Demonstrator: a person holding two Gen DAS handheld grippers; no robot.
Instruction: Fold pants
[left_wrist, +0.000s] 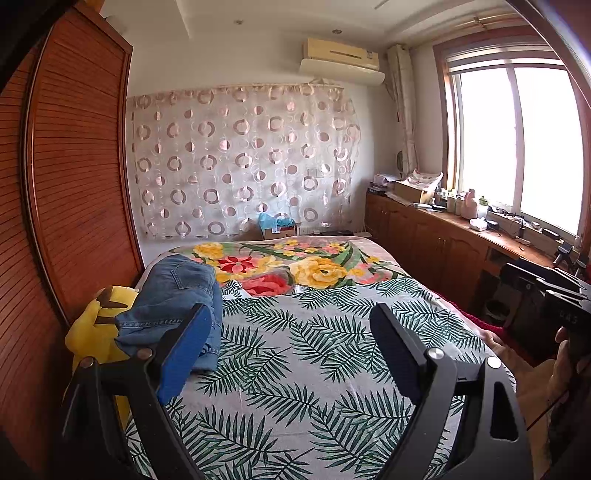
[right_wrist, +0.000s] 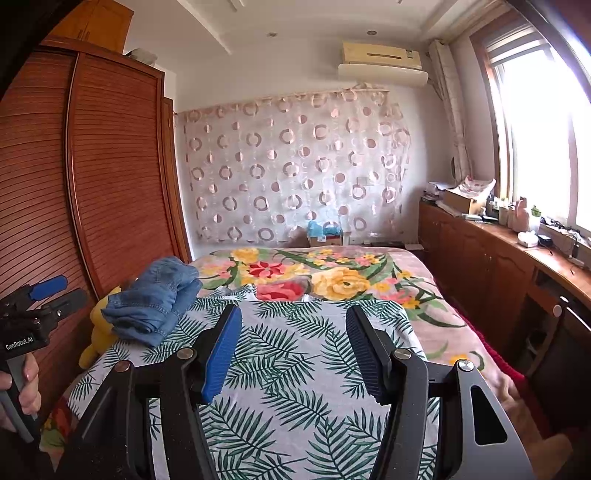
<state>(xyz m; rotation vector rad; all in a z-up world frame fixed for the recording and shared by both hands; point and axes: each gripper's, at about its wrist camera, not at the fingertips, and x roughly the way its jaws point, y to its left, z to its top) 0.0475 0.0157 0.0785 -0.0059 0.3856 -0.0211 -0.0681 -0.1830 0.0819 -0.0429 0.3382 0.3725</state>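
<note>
Blue denim pants (left_wrist: 173, 302) lie bunched at the left side of the bed (left_wrist: 314, 354), partly over a yellow plush toy (left_wrist: 96, 325); the right wrist view shows the same pants (right_wrist: 155, 299) left of the leaf-print sheet. My left gripper (left_wrist: 291, 325) hovers open over the sheet, its left finger just in front of the pants, nothing between the jaws. My right gripper (right_wrist: 293, 325) is also open over the sheet, right of the pants and apart from them. The left gripper's body shows at that view's left edge, held by a hand (right_wrist: 26, 384).
A wooden wardrobe (left_wrist: 74, 177) runs along the bed's left side. A floral blanket (right_wrist: 332, 277) covers the bed's far half. Low wooden cabinets (right_wrist: 498, 266) with clutter stand under the window at right. A cardboard box (right_wrist: 325, 236) sits beyond the bed's far end.
</note>
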